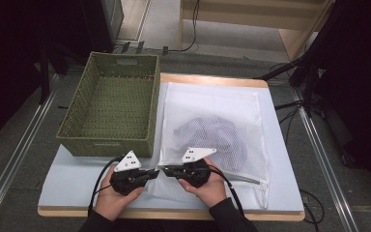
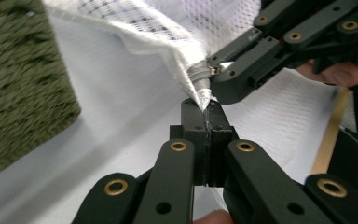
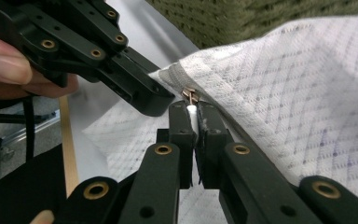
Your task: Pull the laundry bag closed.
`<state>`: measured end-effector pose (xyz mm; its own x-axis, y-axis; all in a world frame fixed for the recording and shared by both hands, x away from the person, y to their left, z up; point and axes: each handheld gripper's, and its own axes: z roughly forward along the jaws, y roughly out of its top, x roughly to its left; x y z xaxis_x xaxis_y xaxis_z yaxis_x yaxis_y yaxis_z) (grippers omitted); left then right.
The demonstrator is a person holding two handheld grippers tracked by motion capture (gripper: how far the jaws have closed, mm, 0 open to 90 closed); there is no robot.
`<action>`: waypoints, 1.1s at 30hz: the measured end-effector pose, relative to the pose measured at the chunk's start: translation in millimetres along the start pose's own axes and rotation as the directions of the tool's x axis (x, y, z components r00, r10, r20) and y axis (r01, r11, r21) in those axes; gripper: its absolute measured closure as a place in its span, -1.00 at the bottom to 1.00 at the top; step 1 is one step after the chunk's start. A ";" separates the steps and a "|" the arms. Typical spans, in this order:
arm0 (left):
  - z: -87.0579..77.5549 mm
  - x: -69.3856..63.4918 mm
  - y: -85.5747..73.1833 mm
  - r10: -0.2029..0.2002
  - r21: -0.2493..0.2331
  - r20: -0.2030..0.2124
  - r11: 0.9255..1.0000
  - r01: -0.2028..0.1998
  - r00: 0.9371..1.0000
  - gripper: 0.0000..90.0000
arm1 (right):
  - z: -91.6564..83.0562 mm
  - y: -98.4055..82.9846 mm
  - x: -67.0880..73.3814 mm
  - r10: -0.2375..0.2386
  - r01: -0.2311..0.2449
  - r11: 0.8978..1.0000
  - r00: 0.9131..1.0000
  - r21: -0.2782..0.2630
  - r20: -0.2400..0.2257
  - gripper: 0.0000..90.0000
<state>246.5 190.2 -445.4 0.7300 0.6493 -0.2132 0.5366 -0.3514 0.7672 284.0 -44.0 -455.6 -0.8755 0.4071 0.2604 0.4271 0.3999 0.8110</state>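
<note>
Left gripper view shows your left gripper (image 2: 204, 108) clamped on the mesh laundry bag (image 1: 212, 130) corner on the table; right gripper (image 3: 193, 112) pinches the zipper pull (image 3: 189, 96). Hold the corner taut and pull straight.

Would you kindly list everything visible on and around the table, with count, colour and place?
Mesh laundry bag: one, white, right half of the table, near corner lifted.
Dark garment: one, inside the bag.
Zipper pull: one, metallic, at the bag's pinched corner.
Basket: one, green woven, far left of the table.
Table: one, pale blue top, wooden edge.
Left claw: one, black, shut on the bag's corner.
Right claw: one, black, shut on the white zipper tab.
Hands: two, at the near edge.
</note>
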 end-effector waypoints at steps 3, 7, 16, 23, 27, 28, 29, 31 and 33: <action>0.2 -0.3 0.0 -0.002 -0.006 0.001 1.000 0.002 1.000 1.00 | -0.3 0.0 -1.8 0.018 -0.018 1.000 1.000 0.009 -0.004 0.94; -1.0 0.6 -0.3 -0.018 -0.019 0.009 1.000 0.019 1.000 1.00 | -1.2 0.9 -2.4 0.026 -0.026 1.000 1.000 0.016 -0.006 0.95; -2.0 4.3 -0.5 -0.065 -0.027 0.059 0.997 0.067 0.996 0.96 | -0.9 0.3 1.9 -0.011 0.011 1.000 1.000 0.020 0.009 0.95; -2.6 12.9 3.8 -0.150 -0.054 0.149 0.986 0.159 0.977 0.64 | -1.6 2.5 4.7 -0.039 0.039 0.999 0.999 0.011 0.034 0.95; -2.1 17.3 3.3 -0.184 -0.060 0.180 0.979 0.197 0.966 0.66 | -0.7 3.1 6.1 -0.050 0.049 0.999 0.998 0.018 0.042 0.95; -2.1 18.1 3.3 -0.194 -0.061 0.182 0.976 0.208 0.964 0.68 | -0.3 3.1 6.4 -0.053 0.052 0.998 0.998 0.018 0.045 0.95; -2.0 18.9 3.1 -0.203 -0.064 0.185 0.974 0.218 0.961 0.71 | -0.2 3.3 6.5 -0.056 0.055 0.998 0.998 0.020 0.043 0.95; -1.7 20.7 2.3 -0.229 -0.076 0.196 0.966 0.248 0.953 0.74 | 0.0 3.4 6.7 -0.058 0.057 0.998 0.997 0.020 0.043 0.95; -0.7 20.2 1.8 -0.235 -0.078 0.195 0.964 0.253 0.952 0.81 | 0.5 3.8 7.4 -0.063 0.062 0.998 0.997 0.024 0.048 0.95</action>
<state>261.9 203.1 -447.9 0.6519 0.5694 -0.5009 0.6692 -0.1214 0.7331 279.2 -39.0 -450.9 -0.8889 0.4198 0.1835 0.3773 0.4436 0.8129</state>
